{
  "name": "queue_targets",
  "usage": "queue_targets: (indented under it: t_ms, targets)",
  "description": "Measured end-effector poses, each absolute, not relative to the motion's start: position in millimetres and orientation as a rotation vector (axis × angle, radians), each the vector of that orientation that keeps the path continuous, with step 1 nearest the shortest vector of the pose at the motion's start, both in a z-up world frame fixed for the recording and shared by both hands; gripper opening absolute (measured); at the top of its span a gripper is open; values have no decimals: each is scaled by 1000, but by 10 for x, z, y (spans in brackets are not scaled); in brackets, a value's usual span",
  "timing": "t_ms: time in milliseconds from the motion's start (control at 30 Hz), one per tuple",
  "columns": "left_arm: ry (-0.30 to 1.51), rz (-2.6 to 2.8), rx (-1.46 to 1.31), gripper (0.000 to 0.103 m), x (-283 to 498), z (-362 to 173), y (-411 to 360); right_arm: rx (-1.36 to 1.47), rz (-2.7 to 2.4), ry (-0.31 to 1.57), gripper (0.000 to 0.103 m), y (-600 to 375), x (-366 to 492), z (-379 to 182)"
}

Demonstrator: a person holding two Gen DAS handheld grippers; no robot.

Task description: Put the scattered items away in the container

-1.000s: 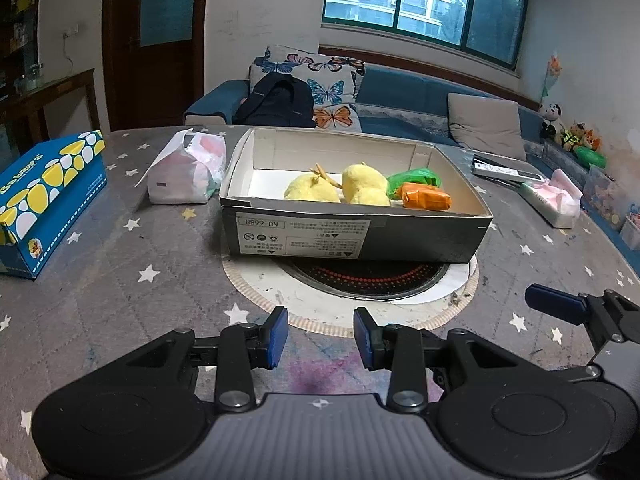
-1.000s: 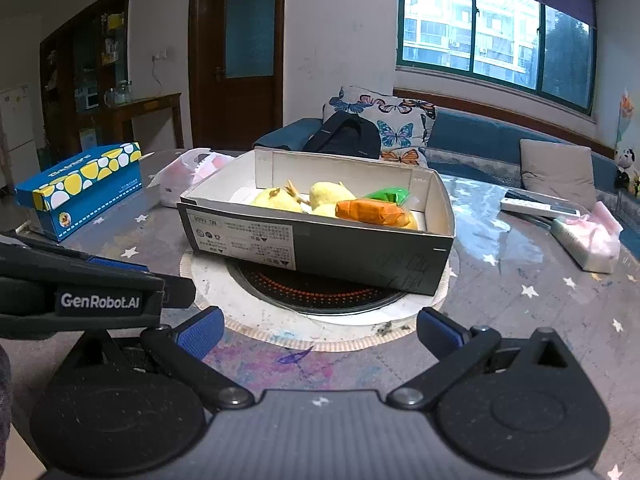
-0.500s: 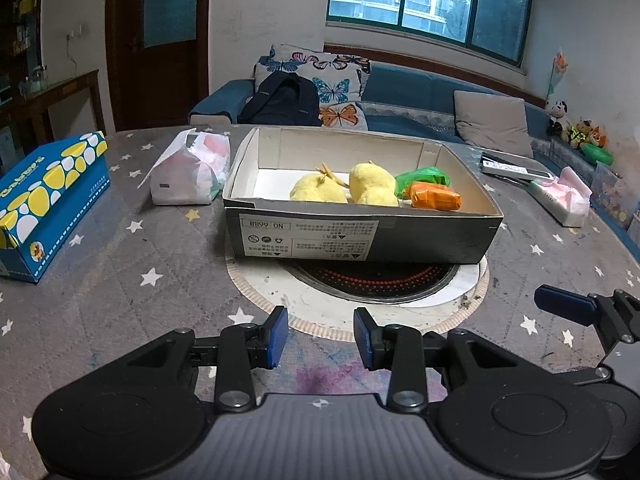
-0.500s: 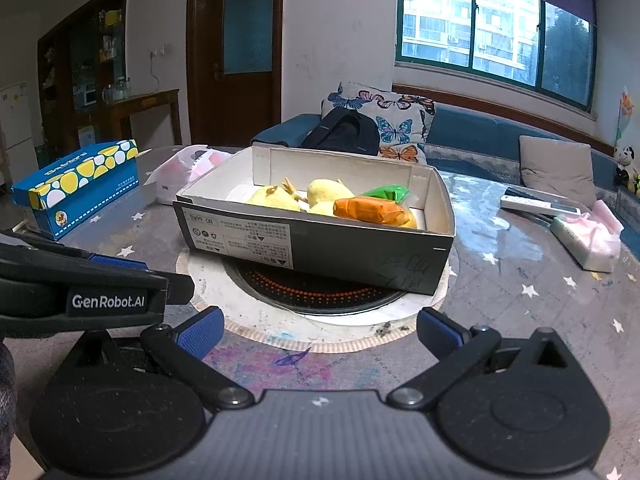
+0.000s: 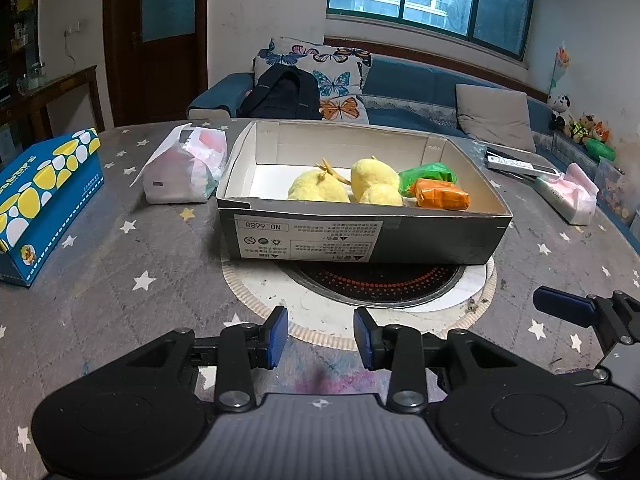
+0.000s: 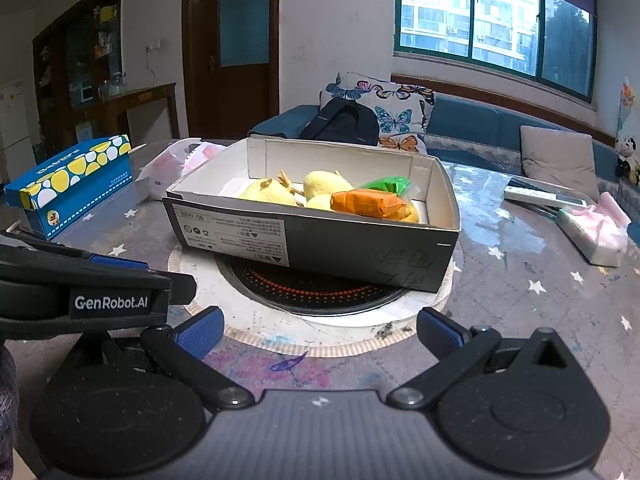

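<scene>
A dark cardboard box [image 5: 360, 236] stands on the round burner in the table's middle; it also shows in the right wrist view [image 6: 312, 240]. Inside lie two yellow plush chicks [image 5: 320, 190], a green packet [image 5: 428, 172] and an orange packet [image 5: 442, 199]. In the right wrist view the chicks [image 6: 272, 194] and the orange packet [image 6: 370, 204] show too. My left gripper [image 5: 320, 338] hangs in front of the box, narrowly open and empty. My right gripper [image 6: 318, 332] is wide open and empty, to the right of the left one.
A blue and yellow tissue box [image 5: 44, 196] lies at the left. A white and pink tissue pack [image 5: 186, 170] sits left of the box. Another pink pack [image 5: 568, 196] and a remote [image 5: 520, 166] lie at the right. A sofa stands behind the table.
Both grippers have pulled back and risen slightly from the box; the view of it has shifted a little. Jaw openings are unchanged.
</scene>
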State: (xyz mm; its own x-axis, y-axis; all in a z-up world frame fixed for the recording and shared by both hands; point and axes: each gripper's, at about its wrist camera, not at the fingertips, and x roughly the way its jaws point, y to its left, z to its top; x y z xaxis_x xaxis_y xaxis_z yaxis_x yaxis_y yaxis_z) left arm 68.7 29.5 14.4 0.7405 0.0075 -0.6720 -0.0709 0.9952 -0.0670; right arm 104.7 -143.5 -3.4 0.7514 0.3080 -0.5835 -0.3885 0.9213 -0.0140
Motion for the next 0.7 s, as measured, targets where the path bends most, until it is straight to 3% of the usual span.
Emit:
queue_targets:
  t_ms: [700]
  targets:
    - [757,66,-63,38,994,88,345,-127,357,650,103,-1353,1356,-122]
